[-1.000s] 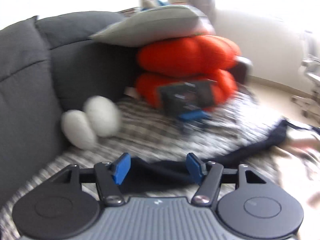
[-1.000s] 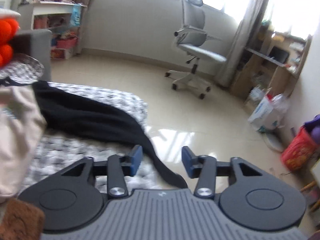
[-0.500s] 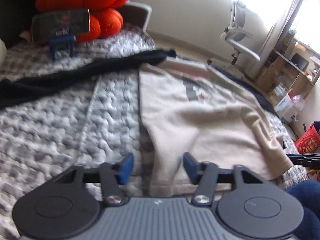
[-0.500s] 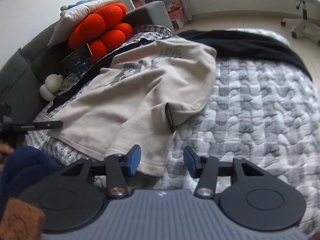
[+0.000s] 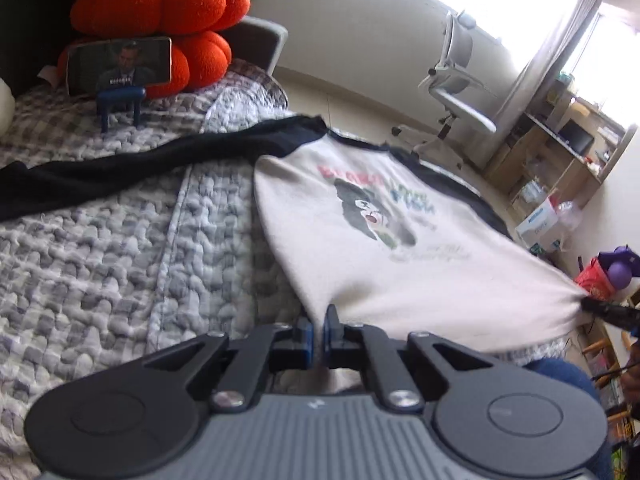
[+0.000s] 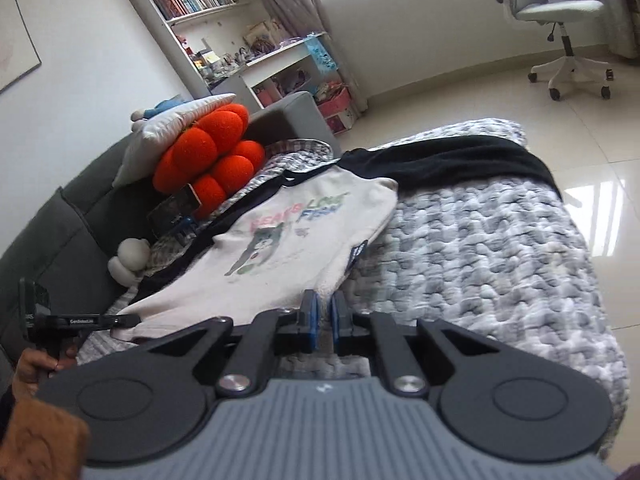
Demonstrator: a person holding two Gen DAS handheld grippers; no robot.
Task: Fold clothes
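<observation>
A cream T-shirt (image 5: pixel 380 240) with a cartoon print and dark collar lies on the quilted grey blanket (image 5: pixel 100 260), its near hem lifted and stretched taut. My left gripper (image 5: pixel 316 328) is shut on one hem corner. The right gripper (image 6: pixel 323 312) has its jaws closing, with the other hem corner of the T-shirt (image 6: pixel 280 248) pinched between the pads. Each gripper shows in the other's view: the right gripper (image 5: pixel 608 311) at the far right edge, the left gripper (image 6: pixel 128 320) at the left, held by a hand.
A black garment (image 5: pixel 100 176) lies across the blanket behind the shirt. Orange cushions (image 5: pixel 160 4) and a phone on a blue stand (image 5: pixel 120 66) sit at the grey sofa's back. An office chair (image 6: pixel 560 20) stands on the tiled floor past the blanket's edge.
Both grippers went from open to closed on the shirt's near hem corners. The shirt, slack half a second ago, is now pulled taut between them. Both views swung toward the shirt.
</observation>
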